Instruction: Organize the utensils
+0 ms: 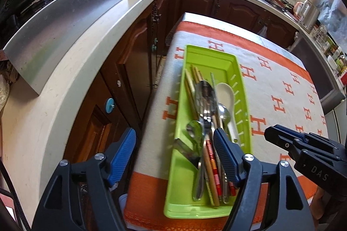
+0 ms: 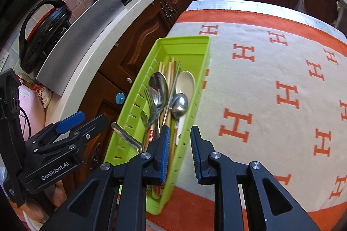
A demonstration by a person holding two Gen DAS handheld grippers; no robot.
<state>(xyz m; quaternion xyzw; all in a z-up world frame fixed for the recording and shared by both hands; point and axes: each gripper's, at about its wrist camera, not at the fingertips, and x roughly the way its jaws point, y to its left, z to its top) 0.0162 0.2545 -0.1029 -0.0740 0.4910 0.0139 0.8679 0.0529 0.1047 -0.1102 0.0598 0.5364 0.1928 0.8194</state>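
Both hand-held grippers hover empty with fingers spread — left hand-held gripper (image 1: 174, 157), right hand-held gripper (image 2: 180, 152) — over the near end of a green tray (image 1: 219, 59) at twelve o'clock on the blanket-covered tabletop (image 2: 271, 70), where spoons, a fork and chopsticks already lie gathered — handles overlapping, count unclear.

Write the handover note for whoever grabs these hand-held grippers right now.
Left hand-held gripper: open, empty, over the near left part of the green tray.
Right hand-held gripper: open, empty, straddling the tray's right wall.
Tray sits at the left edge of the orange-and-white cloth.
Done: spoons, fork, chopsticks and white spoon are in the tray.
Left: they lie mixed together; sort them.
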